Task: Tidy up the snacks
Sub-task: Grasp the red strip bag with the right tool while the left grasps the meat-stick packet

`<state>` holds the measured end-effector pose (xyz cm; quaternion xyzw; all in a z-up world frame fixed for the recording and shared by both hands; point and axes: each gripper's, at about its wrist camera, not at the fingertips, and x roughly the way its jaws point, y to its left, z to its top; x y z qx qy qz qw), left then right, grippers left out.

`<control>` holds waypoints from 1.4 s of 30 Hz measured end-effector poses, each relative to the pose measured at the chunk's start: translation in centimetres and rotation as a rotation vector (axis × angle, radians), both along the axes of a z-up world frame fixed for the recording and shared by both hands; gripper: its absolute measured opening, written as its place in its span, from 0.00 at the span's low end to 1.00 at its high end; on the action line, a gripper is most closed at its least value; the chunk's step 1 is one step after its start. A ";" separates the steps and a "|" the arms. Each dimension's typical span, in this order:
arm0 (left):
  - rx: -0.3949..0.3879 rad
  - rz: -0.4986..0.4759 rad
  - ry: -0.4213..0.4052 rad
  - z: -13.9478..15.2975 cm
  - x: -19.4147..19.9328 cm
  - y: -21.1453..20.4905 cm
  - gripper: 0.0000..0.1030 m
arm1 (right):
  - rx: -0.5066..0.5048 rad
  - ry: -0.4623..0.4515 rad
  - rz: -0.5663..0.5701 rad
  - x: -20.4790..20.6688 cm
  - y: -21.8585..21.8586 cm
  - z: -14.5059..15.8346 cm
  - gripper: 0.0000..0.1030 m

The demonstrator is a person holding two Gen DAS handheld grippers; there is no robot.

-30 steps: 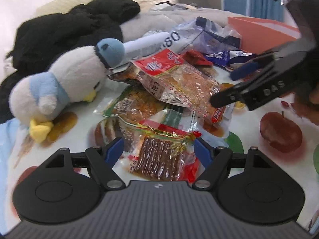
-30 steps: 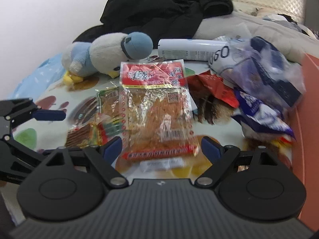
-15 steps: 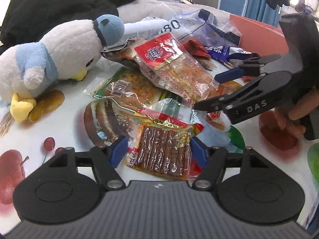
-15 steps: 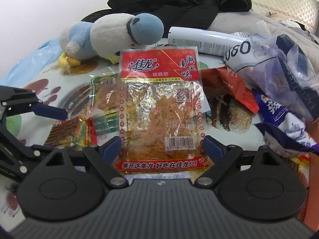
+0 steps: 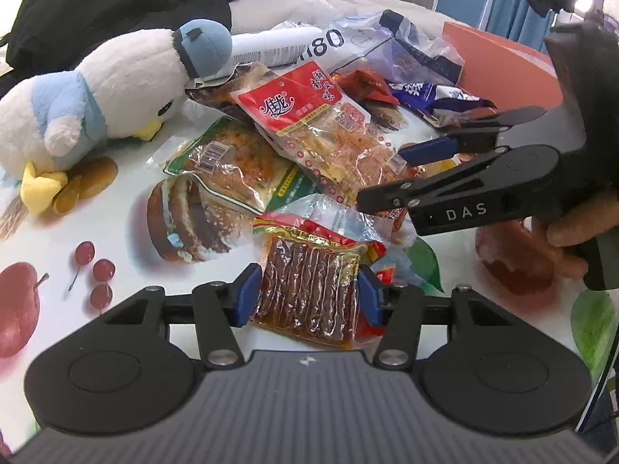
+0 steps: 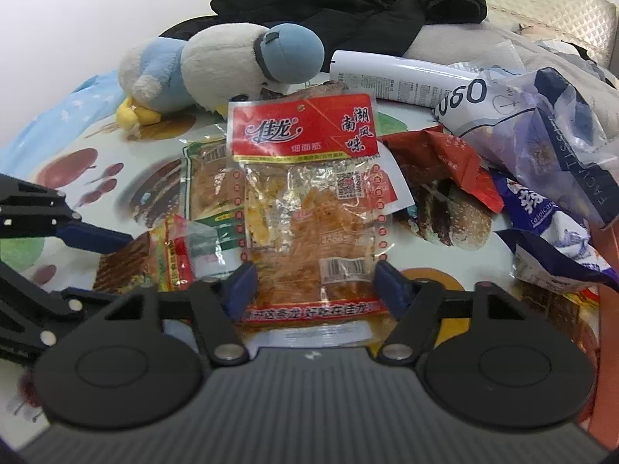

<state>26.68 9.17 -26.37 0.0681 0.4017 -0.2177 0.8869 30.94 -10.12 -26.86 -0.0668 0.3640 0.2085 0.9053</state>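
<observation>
One plush penguin (image 5: 112,89), one white tube (image 6: 394,77), two tongs, several snack packets.

Each handheld gripper is matte black. The left gripper (image 5: 307,295) shows a ribbed grey-black housing at six o'clock, flanked by two round black discs with shallow circular recesses. Angular black link arms run up from silver pivot screws to the blue pads (image 5: 247,294) lining its fingers. The right gripper (image 6: 314,284) is built the same way, with its own blue pads (image 6: 389,284) and silver screws. Seen side-on at three o'clock in the left wrist view, the right gripper (image 5: 390,176) carries white "DAS" lettering on its body (small silver rivets dot its linkage). The hand (image 5: 572,239) behind it wears no visible sleeve or glove.
</observation>
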 end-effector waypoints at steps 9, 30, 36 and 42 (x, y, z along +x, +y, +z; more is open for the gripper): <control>-0.007 0.158 0.042 0.8 -2.9 -1.2 0.56 | -0.018 0.014 -0.019 -2.7 -0.8 0.9 0.48; -0.087 0.439 0.034 2.6 -8.6 -1.3 0.56 | 0.084 0.007 -0.136 -8.8 -4.4 2.1 0.75; -0.096 0.506 0.033 2.1 -8.2 -0.7 0.56 | 0.141 0.019 -0.192 -6.1 -3.8 1.5 0.81; -0.088 0.526 0.040 1.7 -7.9 -1.1 0.56 | 0.031 -0.009 -0.174 -4.6 -2.2 -0.5 0.84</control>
